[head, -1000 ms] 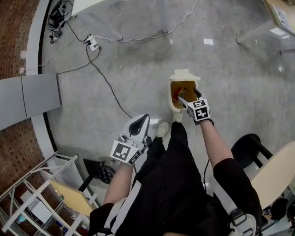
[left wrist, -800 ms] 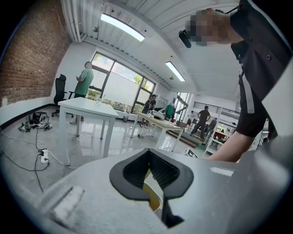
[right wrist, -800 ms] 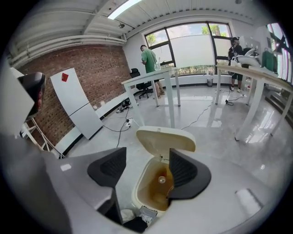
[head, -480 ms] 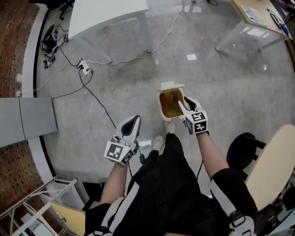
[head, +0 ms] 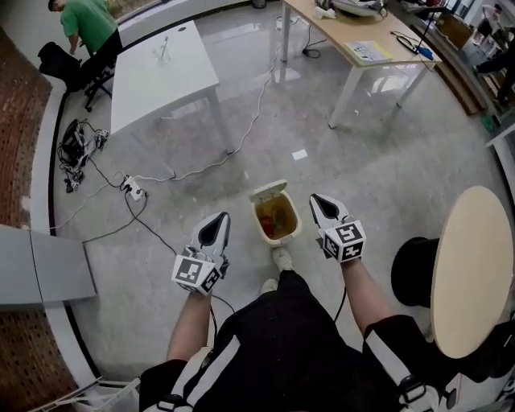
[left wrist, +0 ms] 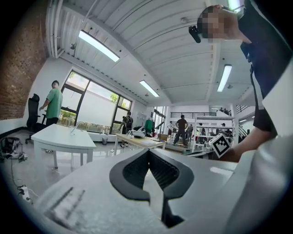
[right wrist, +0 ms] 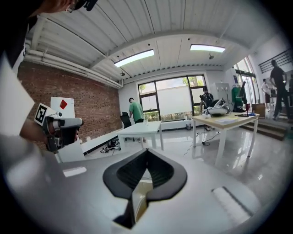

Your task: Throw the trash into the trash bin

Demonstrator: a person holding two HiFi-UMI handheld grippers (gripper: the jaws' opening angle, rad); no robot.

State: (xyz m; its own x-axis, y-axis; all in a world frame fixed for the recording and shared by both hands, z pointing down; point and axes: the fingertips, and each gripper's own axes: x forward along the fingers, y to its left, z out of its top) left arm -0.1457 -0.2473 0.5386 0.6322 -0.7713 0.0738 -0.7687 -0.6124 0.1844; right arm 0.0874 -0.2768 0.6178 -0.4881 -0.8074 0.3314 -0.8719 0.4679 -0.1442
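Observation:
A small cream trash bin [head: 294, 226] stands on the floor with its lid tipped back. Red and orange trash [head: 272, 217] lies inside it. My right gripper [head: 315, 199] hovers just right of the bin, apart from it. Its jaws have just been closing and now meet with nothing between them, as the right gripper view [right wrist: 147, 151] also shows. My left gripper [head: 219, 218] hangs left of the bin, shut and empty. In the left gripper view [left wrist: 148, 151] its black pads touch at the tips.
A white table [head: 161, 68] and a wooden desk [head: 362, 40] stand farther off. Cables and a power strip [head: 133, 190] trail over the floor at left. A round tabletop [head: 471, 265] and a black stool [head: 412, 270] are at right. A person in green [head: 84, 20] stands far away.
Both grippers have risen from the floor. The right one lifted off the bin's mouth to the bin's right side and its jaws closed. The head view now takes in more of the room.

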